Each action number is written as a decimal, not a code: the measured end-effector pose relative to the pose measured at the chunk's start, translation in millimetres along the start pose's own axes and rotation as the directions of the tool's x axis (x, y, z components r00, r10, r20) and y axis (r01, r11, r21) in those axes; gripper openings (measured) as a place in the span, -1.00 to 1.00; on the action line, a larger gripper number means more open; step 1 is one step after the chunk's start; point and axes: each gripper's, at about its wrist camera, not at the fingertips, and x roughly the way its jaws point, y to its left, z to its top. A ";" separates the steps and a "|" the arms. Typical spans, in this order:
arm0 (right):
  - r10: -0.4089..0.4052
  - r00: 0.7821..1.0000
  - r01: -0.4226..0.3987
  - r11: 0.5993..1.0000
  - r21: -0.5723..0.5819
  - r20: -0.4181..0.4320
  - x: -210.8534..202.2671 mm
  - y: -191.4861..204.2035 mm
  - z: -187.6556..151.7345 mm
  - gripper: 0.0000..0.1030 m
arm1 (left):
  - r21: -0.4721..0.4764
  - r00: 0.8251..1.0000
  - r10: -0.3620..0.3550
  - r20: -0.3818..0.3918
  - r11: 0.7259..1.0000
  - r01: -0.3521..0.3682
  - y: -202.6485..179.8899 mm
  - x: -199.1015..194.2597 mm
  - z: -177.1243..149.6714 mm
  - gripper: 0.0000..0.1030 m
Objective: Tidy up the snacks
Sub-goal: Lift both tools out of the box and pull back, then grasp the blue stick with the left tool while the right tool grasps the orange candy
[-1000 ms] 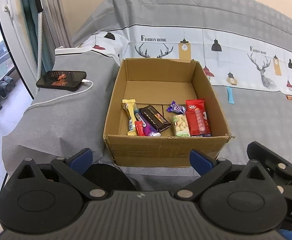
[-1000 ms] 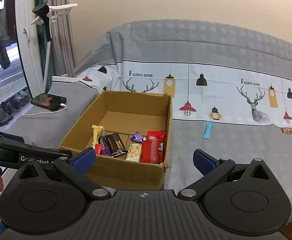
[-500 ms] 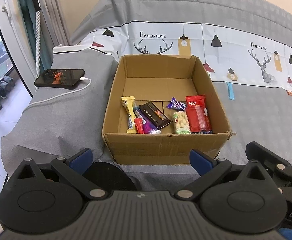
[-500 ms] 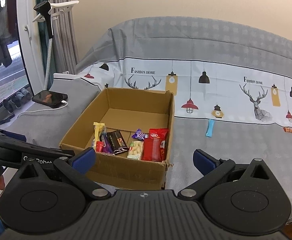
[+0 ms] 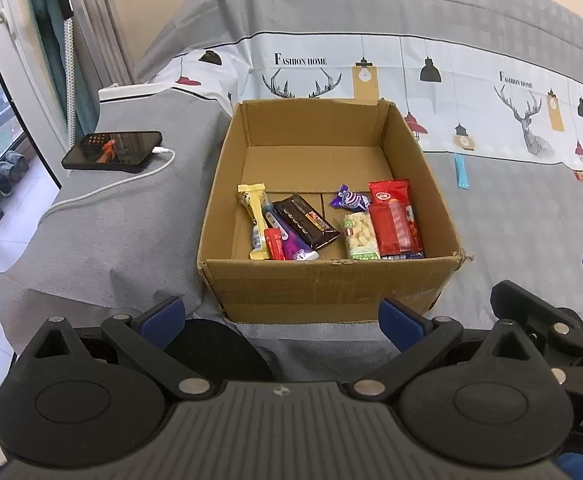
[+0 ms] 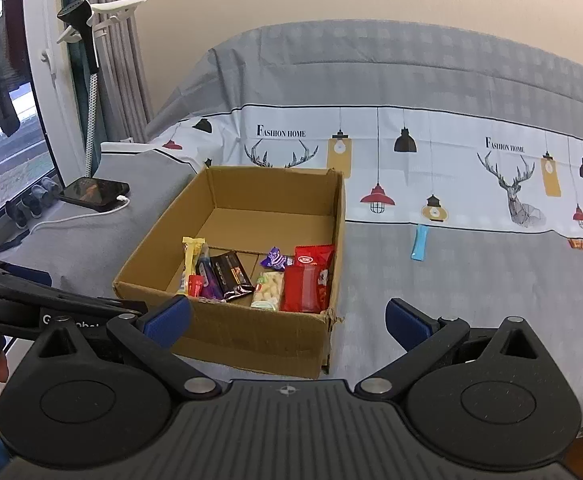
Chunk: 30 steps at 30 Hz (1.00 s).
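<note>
An open cardboard box stands on the bed. Inside, near its front wall, lie several snacks: a yellow bar, a dark chocolate bar, a purple candy, a pack of white puffs and a red packet. A blue snack stick and a small orange candy lie on the bedspread right of the box. My left gripper is open and empty in front of the box. My right gripper is open and empty, in front of the box's right corner.
A black phone with a white cable lies on the grey cover left of the box. A window, curtains and a standing steamer are at the far left. The bed edge drops to the floor on the left.
Both views have drifted slightly, so the box sits a little differently in frame. Both grippers stay open and empty; nothing in the box has moved.
</note>
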 end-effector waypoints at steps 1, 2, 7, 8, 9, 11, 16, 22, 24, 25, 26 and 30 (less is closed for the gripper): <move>-0.001 1.000 0.001 1.000 0.002 -0.001 -0.1 0.4 -0.7 0.99 | 0.001 1.000 0.001 -0.002 1.000 -0.001 0.1 0.7 0.3 1.00; -0.001 1.000 0.001 1.000 0.003 -0.002 0.4 -0.1 -0.9 0.99 | 0.001 1.000 0.002 -0.003 1.000 -0.002 -0.3 1.2 0.2 1.00; 0.003 1.000 -0.003 1.000 0.009 -0.010 4.3 -3.2 -2.1 0.99 | 0.008 1.000 0.006 -0.011 1.000 -0.006 -2.2 4.3 0.8 1.00; 0.004 1.000 -0.004 1.000 0.011 -0.012 5.1 -3.8 -2.4 0.99 | 0.010 1.000 0.008 -0.013 1.000 -0.008 -2.5 5.1 1.0 1.00; 0.004 1.000 -0.004 1.000 0.013 -0.013 5.7 -3.7 -2.5 0.99 | 0.010 1.000 0.010 -0.015 1.000 -0.010 -2.7 5.8 1.1 1.00; 0.007 1.000 -0.007 1.000 0.017 -0.017 7.2 -4.8 -3.0 0.99 | 0.012 1.000 0.013 -0.019 1.000 -0.013 -3.6 7.6 1.2 1.00; 0.012 1.000 -0.011 0.999 0.038 -0.024 12.2 -12.4 -5.0 0.99 | 0.024 0.999 0.022 -0.033 0.999 -0.021 -8.7 12.2 2.5 1.00; 0.008 0.999 -0.005 0.996 0.092 -0.035 19.8 -29.7 -7.6 0.99 | 0.050 0.998 0.033 -0.048 0.998 -0.031 -20.7 20.0 9.3 1.00; 0.002 0.999 0.003 0.994 0.110 -0.039 22.3 -38.2 -8.1 0.99 | 0.061 0.998 0.031 -0.055 0.998 -0.028 -27.1 21.9 13.0 1.00; -0.003 0.999 0.007 0.993 0.118 -0.037 22.6 -42.4 -8.3 0.99 | 0.065 0.998 0.028 -0.059 0.998 -0.024 -30.8 23.0 15.2 1.00; -0.010 0.999 0.014 0.992 0.127 -0.034 23.2 -47.7 -8.3 0.99 | 0.069 0.998 0.024 -0.064 0.997 -0.020 -35.0 24.4 18.7 1.00; -0.053 0.998 0.058 0.982 0.178 -0.031 25.7 -76.8 -8.1 0.99 | 0.092 0.998 0.000 -0.068 0.996 0.007 -55.7 28.7 35.2 1.00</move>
